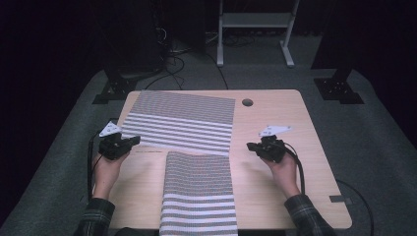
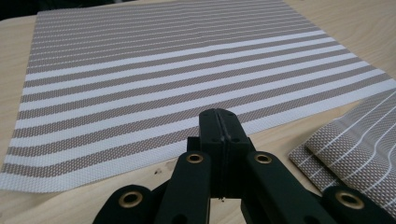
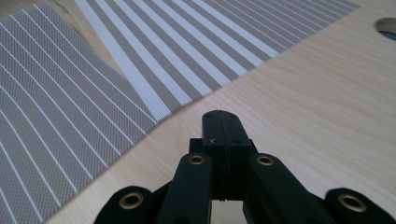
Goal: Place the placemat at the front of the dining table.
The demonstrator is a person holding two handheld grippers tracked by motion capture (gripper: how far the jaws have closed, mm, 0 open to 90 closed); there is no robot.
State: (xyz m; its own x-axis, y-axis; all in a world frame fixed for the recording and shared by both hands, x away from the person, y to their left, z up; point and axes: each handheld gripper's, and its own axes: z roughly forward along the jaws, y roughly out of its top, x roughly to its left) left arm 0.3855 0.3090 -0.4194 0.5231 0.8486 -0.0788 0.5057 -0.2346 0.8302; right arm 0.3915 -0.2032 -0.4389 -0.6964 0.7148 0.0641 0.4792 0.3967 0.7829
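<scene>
Likely, the thin, flexible far placemat (image 1: 182, 120) is best pinched at an edge, both left gripper (image 1: 129, 142) and right gripper (image 1: 253, 146) being clenched empty.

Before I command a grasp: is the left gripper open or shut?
Shut. The left gripper shows its two black jaws pressed together with nothing between them, above the bare table.

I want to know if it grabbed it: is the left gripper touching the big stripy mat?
Apart. In the left gripper view, bare table shows between the left gripper and the striped placemat.
</scene>
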